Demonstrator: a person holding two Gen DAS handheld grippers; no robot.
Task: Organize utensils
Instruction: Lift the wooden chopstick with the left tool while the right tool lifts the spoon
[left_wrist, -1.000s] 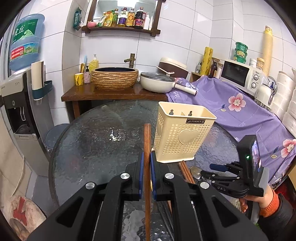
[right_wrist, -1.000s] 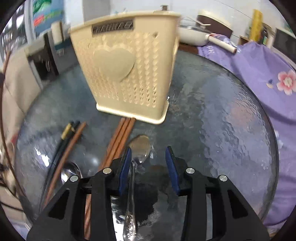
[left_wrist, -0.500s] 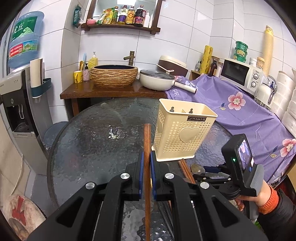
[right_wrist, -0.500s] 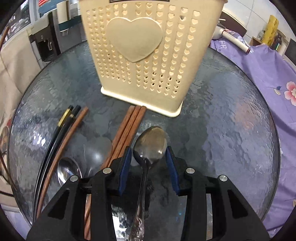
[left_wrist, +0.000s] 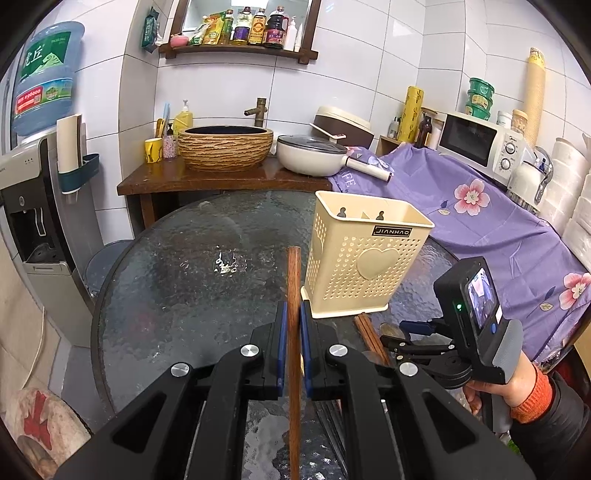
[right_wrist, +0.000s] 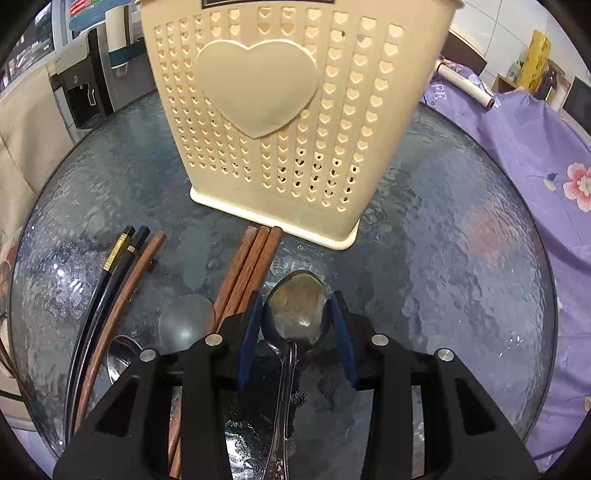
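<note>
My left tool (left_wrist: 291, 328) is clamped tight on one brown chopstick (left_wrist: 293, 295), which runs straight toward 12 o'clock between the blue pads, its blunt end poking past them above the glass bench (left_wrist: 177, 288). My right tool (right_wrist: 297, 325) stands partly open with the steel spoon (right_wrist: 295, 310) lying between its fingers: bowl level with the fingertips, handle running back toward 6 o'clock. Whether the pads press the bowl I cannot tell. At 11 o'clock from that tool three brown chopsticks (right_wrist: 251, 262) lie side by side, tips just short of the cream holder (right_wrist: 280, 122). Farther left, at 9 to 10 o'clock, lie a second spoon (right_wrist: 122, 354), a brown chopstick (right_wrist: 125, 291) and a black pair (right_wrist: 110, 269). The holder stands upright at 12 o'clock.
</note>
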